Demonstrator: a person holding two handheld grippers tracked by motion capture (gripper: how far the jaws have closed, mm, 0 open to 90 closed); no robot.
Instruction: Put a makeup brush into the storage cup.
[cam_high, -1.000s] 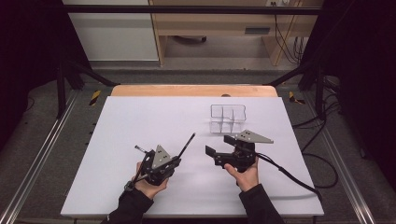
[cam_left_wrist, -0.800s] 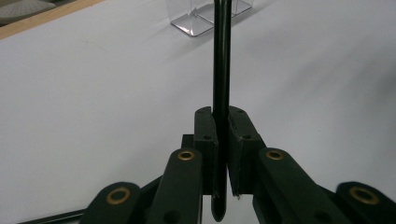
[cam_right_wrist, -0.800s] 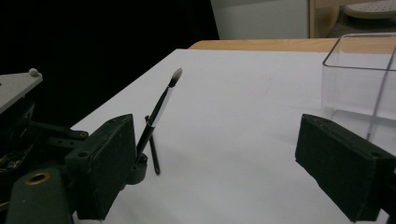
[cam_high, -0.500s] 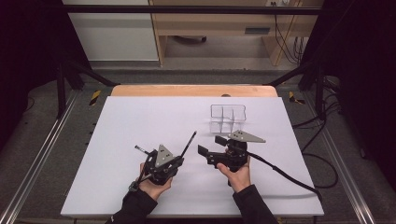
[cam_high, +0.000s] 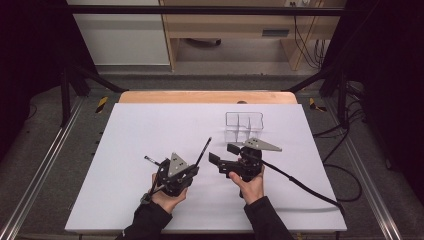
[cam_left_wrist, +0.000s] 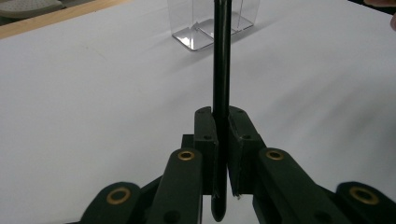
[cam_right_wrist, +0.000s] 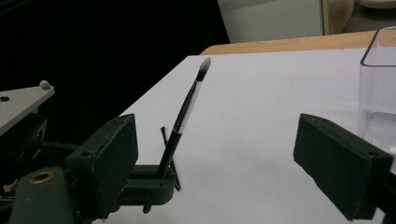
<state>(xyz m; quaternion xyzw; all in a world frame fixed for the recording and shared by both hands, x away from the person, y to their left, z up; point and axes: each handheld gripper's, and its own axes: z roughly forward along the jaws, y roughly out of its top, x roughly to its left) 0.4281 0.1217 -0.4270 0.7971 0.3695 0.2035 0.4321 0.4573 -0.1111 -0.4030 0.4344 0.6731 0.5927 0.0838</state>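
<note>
High view looks down on a wide white rectangular bench (cam_high: 150, 130) with a pale wooden strip along its far edge. Two hands reach in from the near edge, each carrying a black two-jaw claw. Left claw (cam_high: 196, 161) sits near the middle of the near half, its jaws clamped together on a thin black make-up brush (cam_high: 202, 152) that slants up and away toward the far right; left gripper view shows the brush handle (cam_left_wrist: 221, 70) pinched upright between the pads. Right claw (cam_high: 223, 153) is just beside it, to the right, its jaws standing wide apart with nothing between them; they have just been closing a little. Right gripper view shows the brush (cam_right_wrist: 187, 112) with its pale bristle tip raised, well clear of those open jaws. A clear plastic divided box (cam_high: 244, 126) stands just beyond the right claw, well inside the bench's right edge. Broad bare white surface lies open to the left and on the far side; dark floor and metal rails surround the bench.
</note>
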